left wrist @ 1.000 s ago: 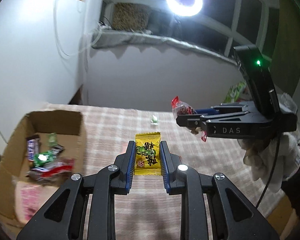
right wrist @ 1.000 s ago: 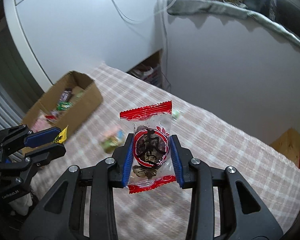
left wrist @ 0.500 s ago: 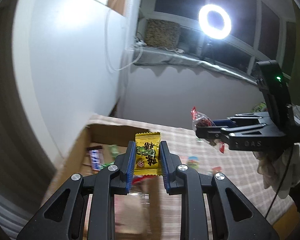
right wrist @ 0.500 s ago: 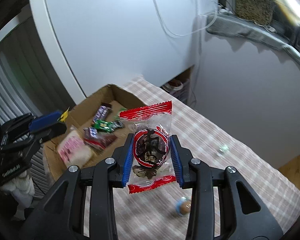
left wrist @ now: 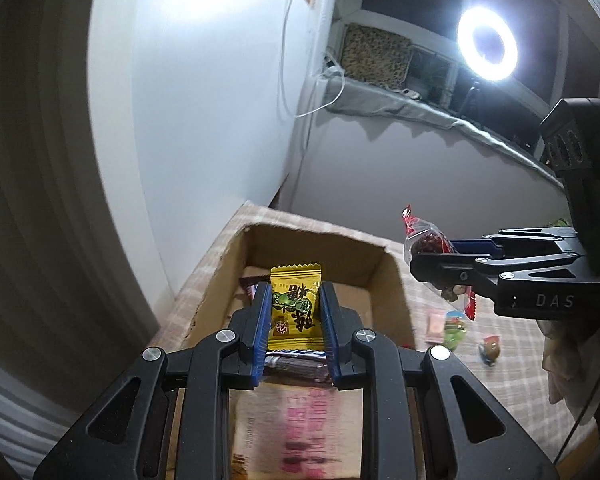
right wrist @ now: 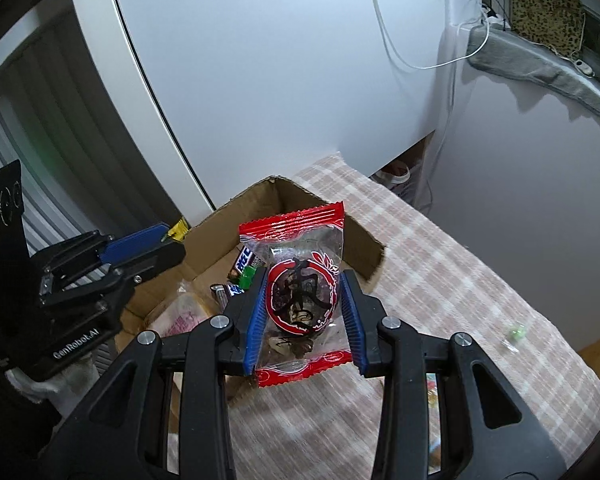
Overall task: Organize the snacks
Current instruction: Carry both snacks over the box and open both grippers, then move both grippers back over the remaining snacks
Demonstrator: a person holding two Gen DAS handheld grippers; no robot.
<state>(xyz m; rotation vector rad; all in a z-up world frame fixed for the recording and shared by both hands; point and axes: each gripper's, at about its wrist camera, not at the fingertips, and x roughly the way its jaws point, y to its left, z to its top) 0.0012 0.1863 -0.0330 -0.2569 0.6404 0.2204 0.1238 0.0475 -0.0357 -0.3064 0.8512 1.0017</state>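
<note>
My left gripper (left wrist: 294, 304) is shut on a yellow candy packet (left wrist: 295, 304) and hangs over the open cardboard box (left wrist: 384, 276). In the right wrist view my right gripper (right wrist: 304, 304) is shut on a clear snack packet with red ends (right wrist: 300, 300), above the box's near right side (right wrist: 364, 240). The box holds chocolate bars (right wrist: 242, 266) and a pink-printed bag (left wrist: 300, 432). From the left wrist view the right gripper (left wrist: 432, 264) with its red packet (left wrist: 426, 240) shows at the right of the box. The left gripper (right wrist: 168, 240) appears at the left in the right wrist view.
The box stands at the corner of a table with a checked cloth (right wrist: 440, 280), close to a white wall. Loose sweets (left wrist: 454, 326) lie on the cloth right of the box, and a small green one (right wrist: 516, 334) lies farther off. A ring light (left wrist: 486, 50) shines above the window ledge.
Both grippers have travelled across the table toward the box, each still holding its packet. The left one now hangs above the box's inside; the right one has come up beside it.
</note>
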